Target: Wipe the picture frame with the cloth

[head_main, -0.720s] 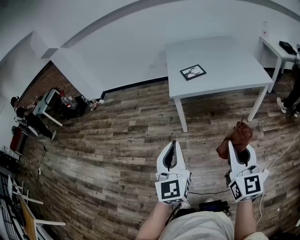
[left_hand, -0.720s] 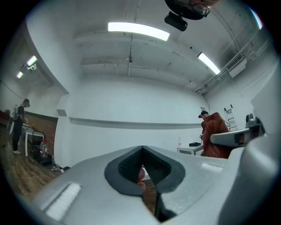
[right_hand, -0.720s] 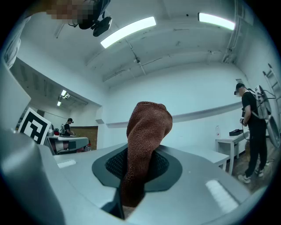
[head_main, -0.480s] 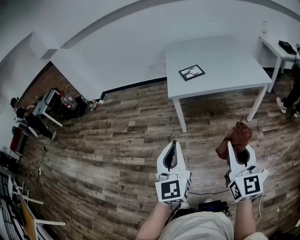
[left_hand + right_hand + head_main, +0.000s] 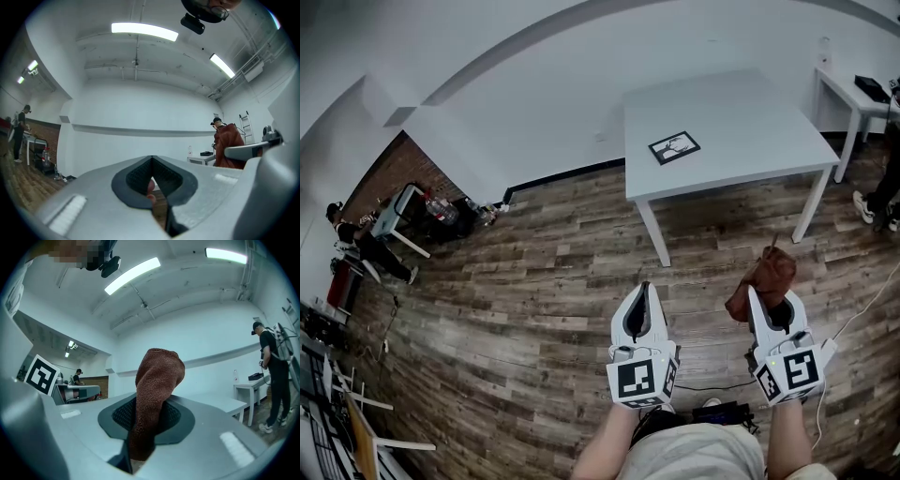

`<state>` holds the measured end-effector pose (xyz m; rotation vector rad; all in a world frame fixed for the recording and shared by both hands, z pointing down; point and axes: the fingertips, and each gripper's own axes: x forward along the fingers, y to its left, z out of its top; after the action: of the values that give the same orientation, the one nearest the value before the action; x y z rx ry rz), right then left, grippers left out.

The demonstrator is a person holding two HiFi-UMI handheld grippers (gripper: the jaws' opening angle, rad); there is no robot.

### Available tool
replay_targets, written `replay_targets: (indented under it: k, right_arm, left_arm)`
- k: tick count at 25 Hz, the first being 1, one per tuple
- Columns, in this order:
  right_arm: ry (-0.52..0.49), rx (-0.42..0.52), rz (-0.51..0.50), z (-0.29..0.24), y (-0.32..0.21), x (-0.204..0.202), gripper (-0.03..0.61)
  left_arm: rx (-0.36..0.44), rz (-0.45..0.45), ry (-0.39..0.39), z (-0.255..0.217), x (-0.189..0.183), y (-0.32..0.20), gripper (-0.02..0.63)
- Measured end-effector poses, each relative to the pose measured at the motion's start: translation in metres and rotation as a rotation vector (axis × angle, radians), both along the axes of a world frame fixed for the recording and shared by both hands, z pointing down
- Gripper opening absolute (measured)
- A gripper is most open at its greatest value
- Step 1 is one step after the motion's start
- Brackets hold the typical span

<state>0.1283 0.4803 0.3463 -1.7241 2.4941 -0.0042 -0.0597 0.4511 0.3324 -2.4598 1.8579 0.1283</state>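
A black picture frame lies flat on the white table at the far side of the room. My right gripper is shut on a brown cloth, which bunches above its tips; the cloth stands up between the jaws in the right gripper view. My left gripper is shut with nothing held, its jaws meeting at the tip. Both grippers hang over the wood floor, well short of the table.
A second white table stands at the far right with a person beside it. Another person stands by a desk at the far left near a brick wall. Cables run across the floor at right.
The view has shifted slightly; the table and frame sit a little further left and up. Both grippers keep their pose, the cloth still held in the right one.
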Motion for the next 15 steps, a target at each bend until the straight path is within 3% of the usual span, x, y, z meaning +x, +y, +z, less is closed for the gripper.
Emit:
replay_targets:
  k: [7, 15]
  right_arm:
    - [-0.011, -0.036, -0.026, 0.010, -0.013, 0.008, 0.107]
    - [0.033, -0.046, -0.058, 0.022, -0.070, 0.002, 0.107]
  left_arm:
    - [-0.052, 0.003, 0.052, 0.008, 0.010, -0.005, 0.000]
    - [-0.042, 0.020, 0.068, 0.018, 0.021, -0.069, 0.000]
